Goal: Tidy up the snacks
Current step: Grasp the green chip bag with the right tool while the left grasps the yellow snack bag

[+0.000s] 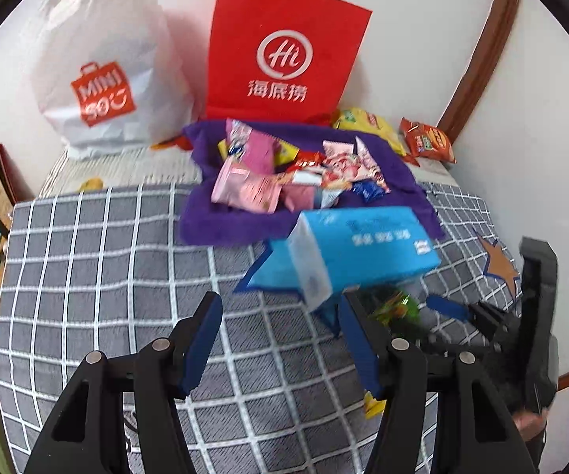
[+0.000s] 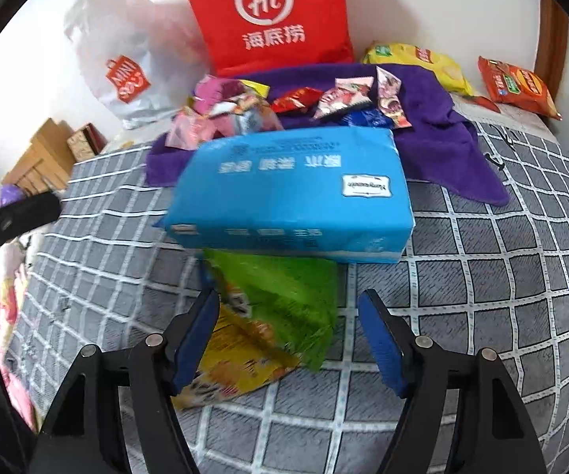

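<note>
Right gripper (image 2: 288, 339) sits spread, nothing clamped, straddling green snack bag (image 2: 284, 300) tucked under blue tissue pack (image 2: 292, 193) on checked cover (image 2: 462, 316), left gripper (image 1: 280, 339) released too, so I'd close squarely on bag's middle

"MINISO" — white bag (image 1: 98, 75)

Grey checked bedspread (image 1: 98, 260), purple towel (image 2: 446, 146), blue tissue pack (image 2: 292, 193), red paper bag (image 1: 284, 51), white plastic bag (image 1: 106, 67)
</note>
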A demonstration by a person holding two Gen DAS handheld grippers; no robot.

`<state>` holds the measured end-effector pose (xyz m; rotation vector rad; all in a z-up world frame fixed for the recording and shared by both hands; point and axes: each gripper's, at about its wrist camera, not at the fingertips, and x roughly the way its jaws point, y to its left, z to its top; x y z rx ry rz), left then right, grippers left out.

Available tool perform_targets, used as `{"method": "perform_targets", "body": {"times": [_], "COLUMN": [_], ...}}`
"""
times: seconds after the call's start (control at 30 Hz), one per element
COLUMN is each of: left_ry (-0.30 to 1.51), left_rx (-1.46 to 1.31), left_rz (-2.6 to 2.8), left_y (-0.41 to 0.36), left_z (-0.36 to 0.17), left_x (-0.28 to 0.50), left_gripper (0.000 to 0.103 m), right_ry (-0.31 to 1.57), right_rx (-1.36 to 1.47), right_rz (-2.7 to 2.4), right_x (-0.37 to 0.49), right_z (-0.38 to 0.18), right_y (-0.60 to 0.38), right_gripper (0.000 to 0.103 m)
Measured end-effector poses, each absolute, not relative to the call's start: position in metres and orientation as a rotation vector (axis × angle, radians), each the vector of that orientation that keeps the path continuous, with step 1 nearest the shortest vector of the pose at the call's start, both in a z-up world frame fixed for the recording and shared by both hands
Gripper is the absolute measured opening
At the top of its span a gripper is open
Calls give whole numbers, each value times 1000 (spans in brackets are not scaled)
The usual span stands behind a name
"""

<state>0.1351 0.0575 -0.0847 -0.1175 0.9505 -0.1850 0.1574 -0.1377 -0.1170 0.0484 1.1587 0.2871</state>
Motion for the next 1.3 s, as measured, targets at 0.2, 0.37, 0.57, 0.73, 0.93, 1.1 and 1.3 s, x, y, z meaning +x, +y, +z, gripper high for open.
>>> {"method": "perform_targets", "body": {"times": [0.2, 0.37, 0.57, 0.73, 0.93, 1.1, 1.3], "left_ry": [979, 1006, 1028, 1032, 1012, 987, 1019], "left_rx": [-140, -158, -182, -189, -132, -89, -10], "left_rz": [-186, -209, -251, -291, -384, -468, -489], "left_y": [68, 66, 60, 50, 20, -10, -46], "left_z": [-103, -116, -126, -129, -125, -121, -136], "left_x": [128, 128, 127, 125, 117, 111, 116], "left_gripper": [59, 59, 59, 59, 63, 69, 70], "right_ry": [1198, 1196, 1182, 1124, 1054, 1032, 1033], "right_rx": [102, 125, 131, 145, 108, 88, 116], "right_rz": [303, 321, 335, 311, 205, 128, 90], "right_x": [168, 174, 173, 162, 145, 132, 119], "right_z": [-138, -146, -143, -126, -107, -102, -107], "right_y": [-138, -135, -139, -158, -193, -227, -259], "right_gripper": [72, 72, 59, 59, 59, 59, 59]}}
